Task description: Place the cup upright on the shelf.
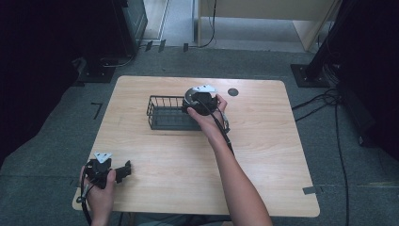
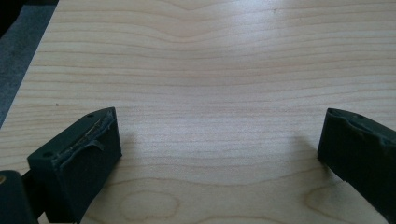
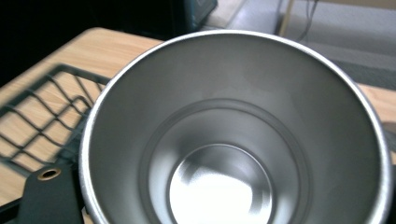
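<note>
Right gripper view: the right gripper (image 1: 195,104), jaws clamped on the shiny steel cup (image 3: 233,135), should lower it upright into the black wire basket (image 1: 162,113); the left gripper (image 2: 219,154) idles wide open, holding nothing.

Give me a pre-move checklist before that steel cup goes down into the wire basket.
1. Grip: right gripper shut on the steel cup: ok.
2. Cup empty inside: ok.
3. Cup over the wire basket: at its right end, exact line-up cannot tell.
4. Basket floor free where the cup would land: cannot tell, the hand covers that end.
5. Left gripper out of the way, open, at the table's near left corner: ok.
6. Cup level: cannot tell.
</note>
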`<move>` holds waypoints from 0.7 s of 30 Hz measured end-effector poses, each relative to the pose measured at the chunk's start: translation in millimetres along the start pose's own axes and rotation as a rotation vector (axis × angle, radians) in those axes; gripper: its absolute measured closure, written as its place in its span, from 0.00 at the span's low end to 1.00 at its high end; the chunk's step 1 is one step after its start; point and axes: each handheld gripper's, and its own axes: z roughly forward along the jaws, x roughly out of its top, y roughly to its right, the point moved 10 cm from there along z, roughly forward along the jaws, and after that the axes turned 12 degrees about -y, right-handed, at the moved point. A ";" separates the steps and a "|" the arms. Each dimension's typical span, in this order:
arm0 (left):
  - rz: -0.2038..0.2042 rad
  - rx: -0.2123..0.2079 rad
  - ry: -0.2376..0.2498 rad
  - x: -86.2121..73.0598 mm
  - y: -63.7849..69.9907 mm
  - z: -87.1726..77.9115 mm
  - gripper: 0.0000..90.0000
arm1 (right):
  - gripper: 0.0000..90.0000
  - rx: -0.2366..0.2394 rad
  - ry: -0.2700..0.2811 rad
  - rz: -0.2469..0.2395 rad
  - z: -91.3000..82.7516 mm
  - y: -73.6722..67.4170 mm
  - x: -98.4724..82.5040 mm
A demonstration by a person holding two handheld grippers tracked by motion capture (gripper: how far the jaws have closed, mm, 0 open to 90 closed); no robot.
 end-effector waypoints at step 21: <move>0.000 0.000 0.000 0.0 0.0 0.0 0.00 | 0.18 -0.065 -0.118 -0.056 24.0 -4.1 -19.2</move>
